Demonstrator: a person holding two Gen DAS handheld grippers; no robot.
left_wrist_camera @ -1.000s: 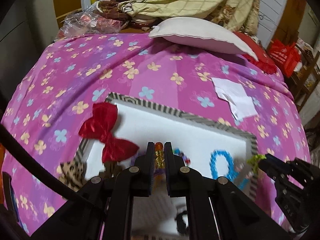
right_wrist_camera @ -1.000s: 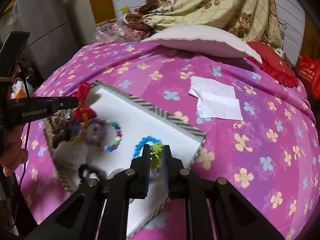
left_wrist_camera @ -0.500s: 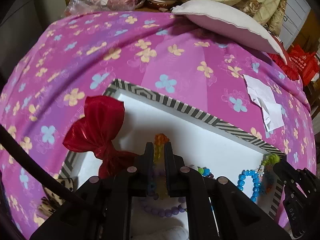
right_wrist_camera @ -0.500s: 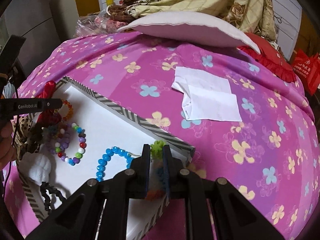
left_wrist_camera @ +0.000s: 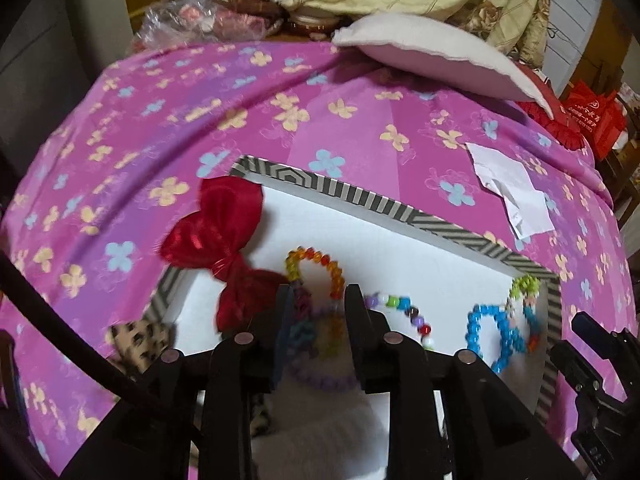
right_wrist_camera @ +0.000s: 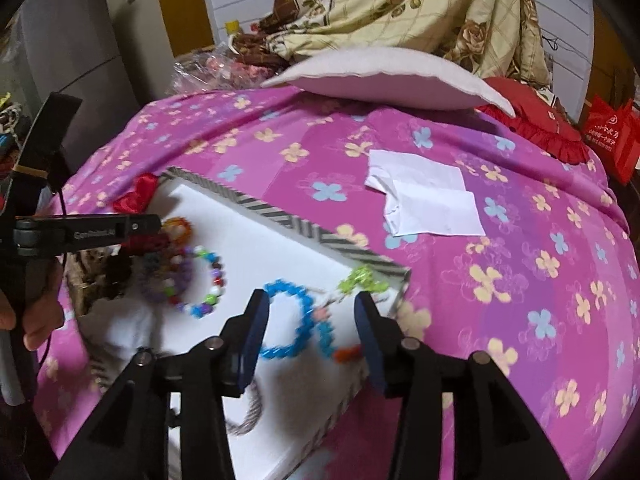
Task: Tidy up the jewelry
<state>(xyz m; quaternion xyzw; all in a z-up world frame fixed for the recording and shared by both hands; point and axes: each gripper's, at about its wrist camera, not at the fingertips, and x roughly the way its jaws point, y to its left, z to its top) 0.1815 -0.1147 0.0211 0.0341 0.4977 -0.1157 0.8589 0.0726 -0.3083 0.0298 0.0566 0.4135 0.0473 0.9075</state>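
Observation:
A white tray with a striped rim (left_wrist_camera: pixel 360 196) lies on the pink flowered bedspread. My left gripper (left_wrist_camera: pixel 319 312) hangs low over the tray's left part, its jaws opening. An orange-to-rainbow bead bracelet (left_wrist_camera: pixel 320 260) lies on the tray between and just beyond its fingers, and the pads do not press on it. A red bow (left_wrist_camera: pixel 216 240) sits to the left. My right gripper (right_wrist_camera: pixel 311 314) is over the tray's right corner, its jaws also opening. A blue bead bracelet (right_wrist_camera: pixel 296 320) and a green-tipped one (right_wrist_camera: pixel 360 278) lie loose between its fingers.
A multicolour bracelet (right_wrist_camera: pixel 208 280) and a purple one (left_wrist_camera: pixel 324 380) also lie in the tray, with a leopard-print item (left_wrist_camera: pixel 136 340) at its left rim. Folded white paper (right_wrist_camera: pixel 424 204) lies on the bedspread to the right. A pillow (right_wrist_camera: pixel 384 76) and blankets fill the back.
Both grippers were shut on bead bracelets, the left on the orange one and the right on the green-tipped one. Both have let go, and the bracelets now lie on the tray.

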